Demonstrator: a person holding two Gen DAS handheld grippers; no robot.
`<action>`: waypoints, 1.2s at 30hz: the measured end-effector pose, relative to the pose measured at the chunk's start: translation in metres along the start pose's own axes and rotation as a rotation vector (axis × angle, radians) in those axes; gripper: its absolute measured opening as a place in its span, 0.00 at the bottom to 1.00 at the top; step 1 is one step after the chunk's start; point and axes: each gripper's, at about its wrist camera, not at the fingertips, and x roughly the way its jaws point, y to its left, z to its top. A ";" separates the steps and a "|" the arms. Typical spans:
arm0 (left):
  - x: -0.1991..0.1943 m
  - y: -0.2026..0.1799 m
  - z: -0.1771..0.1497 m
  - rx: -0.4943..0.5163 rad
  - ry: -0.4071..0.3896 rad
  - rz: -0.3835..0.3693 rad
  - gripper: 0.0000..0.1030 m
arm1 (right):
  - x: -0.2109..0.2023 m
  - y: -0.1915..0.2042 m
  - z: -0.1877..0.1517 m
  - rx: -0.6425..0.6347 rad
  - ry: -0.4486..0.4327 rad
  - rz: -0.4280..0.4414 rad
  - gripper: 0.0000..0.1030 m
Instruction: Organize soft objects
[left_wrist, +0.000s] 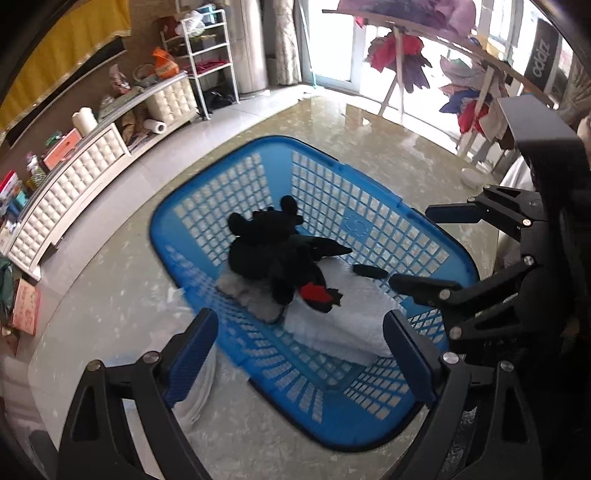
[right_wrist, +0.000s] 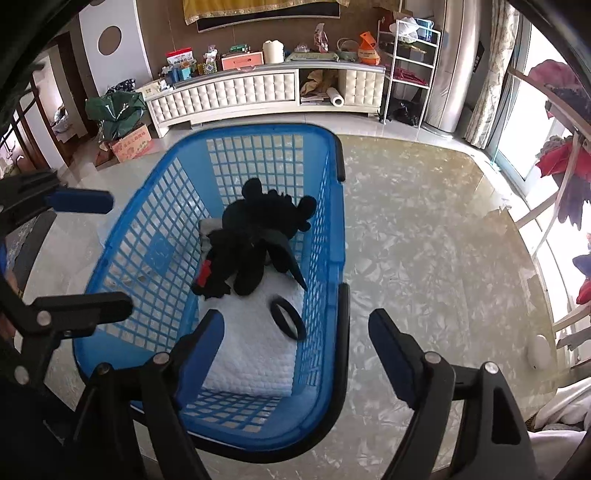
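Note:
A blue plastic basket (left_wrist: 373, 221) (right_wrist: 155, 236) stands on the marble table. Inside lie a black plush toy (left_wrist: 273, 254) (right_wrist: 255, 236) with a red patch, a white quilted cloth (left_wrist: 343, 317) (right_wrist: 258, 339) under it, a grey cloth (left_wrist: 240, 291) and a black ring (right_wrist: 288, 317). My left gripper (left_wrist: 299, 354) is open and empty above the basket's near rim. My right gripper (right_wrist: 295, 354) is open and empty over the basket's near right wall; it also shows in the left wrist view (left_wrist: 428, 251). A white cloth (left_wrist: 195, 387) lies outside the basket by my left finger.
A white padded cabinet (right_wrist: 258, 92) (left_wrist: 74, 192) with clutter stands along the wall. A metal shelf rack (right_wrist: 406, 66) is beside it. A drying rack with hanging clothes (left_wrist: 443, 62) is near the window. A cardboard box (right_wrist: 129, 144) sits on the floor.

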 end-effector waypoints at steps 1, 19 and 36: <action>-0.005 0.003 -0.003 -0.008 -0.010 0.017 0.88 | -0.003 0.001 0.002 0.003 -0.009 0.007 0.85; -0.084 0.066 -0.066 -0.143 -0.119 0.122 1.00 | -0.023 0.065 0.030 -0.042 -0.068 0.065 1.00; -0.081 0.133 -0.147 -0.243 -0.053 0.122 1.00 | 0.012 0.156 0.050 -0.189 -0.014 0.115 1.00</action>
